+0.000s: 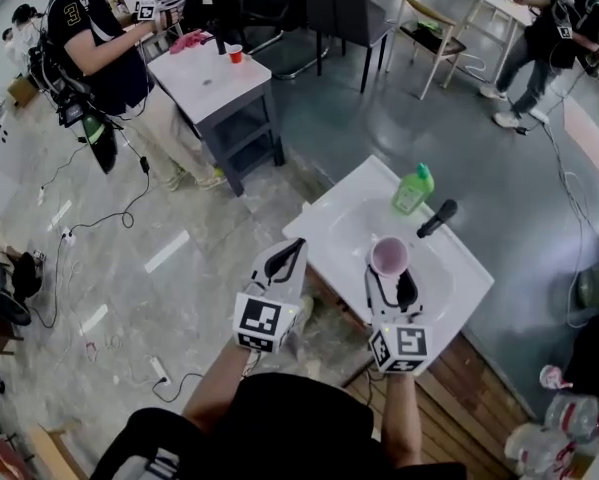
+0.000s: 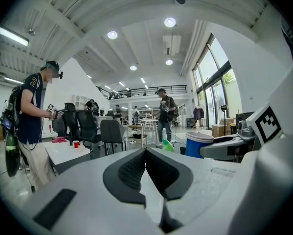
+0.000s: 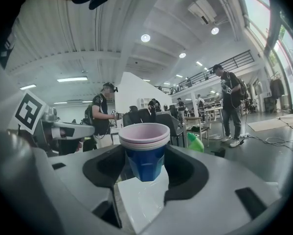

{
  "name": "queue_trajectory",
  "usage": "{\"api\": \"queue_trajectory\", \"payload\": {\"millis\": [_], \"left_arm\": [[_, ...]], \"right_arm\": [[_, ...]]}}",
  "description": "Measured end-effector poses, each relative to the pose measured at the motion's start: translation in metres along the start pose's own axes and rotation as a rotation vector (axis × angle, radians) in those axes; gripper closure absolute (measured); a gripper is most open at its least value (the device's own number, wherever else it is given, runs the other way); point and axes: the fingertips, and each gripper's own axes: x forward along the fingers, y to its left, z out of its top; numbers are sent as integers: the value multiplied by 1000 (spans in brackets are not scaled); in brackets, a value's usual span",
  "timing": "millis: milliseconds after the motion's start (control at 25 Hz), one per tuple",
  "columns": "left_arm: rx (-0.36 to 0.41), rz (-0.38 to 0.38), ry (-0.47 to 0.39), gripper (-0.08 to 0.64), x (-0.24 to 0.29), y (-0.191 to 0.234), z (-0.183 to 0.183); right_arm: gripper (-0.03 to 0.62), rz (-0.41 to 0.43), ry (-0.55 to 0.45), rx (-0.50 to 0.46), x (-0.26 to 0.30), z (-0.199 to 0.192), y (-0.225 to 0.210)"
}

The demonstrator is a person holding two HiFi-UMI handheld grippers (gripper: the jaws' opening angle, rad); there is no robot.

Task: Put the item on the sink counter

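Note:
My right gripper (image 1: 390,271) is shut on a stack of cups (image 1: 389,256), a pink one nested in a blue one, held upright over the basin of the white sink counter (image 1: 331,216). In the right gripper view the cups (image 3: 144,150) sit between the dark pads (image 3: 106,166), above the white counter surface. My left gripper (image 1: 285,260) hovers just off the counter's left edge, over the floor, with its jaws together and nothing between them. From the left gripper view the blue cup (image 2: 199,145) shows at the right.
A green soap bottle (image 1: 413,189) and a black faucet (image 1: 437,218) stand at the far side of the basin. A grey table (image 1: 209,78) with a red cup (image 1: 236,54) stands beyond, a person beside it. Cables lie on the floor at left.

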Motion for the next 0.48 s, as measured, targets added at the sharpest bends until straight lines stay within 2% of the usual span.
{"api": "queue_trajectory", "payload": {"millis": [480], "left_arm": [[-32, -31, 37, 557, 74, 47, 8]], "right_arm": [[341, -34, 44, 13, 82, 10, -24]]}}
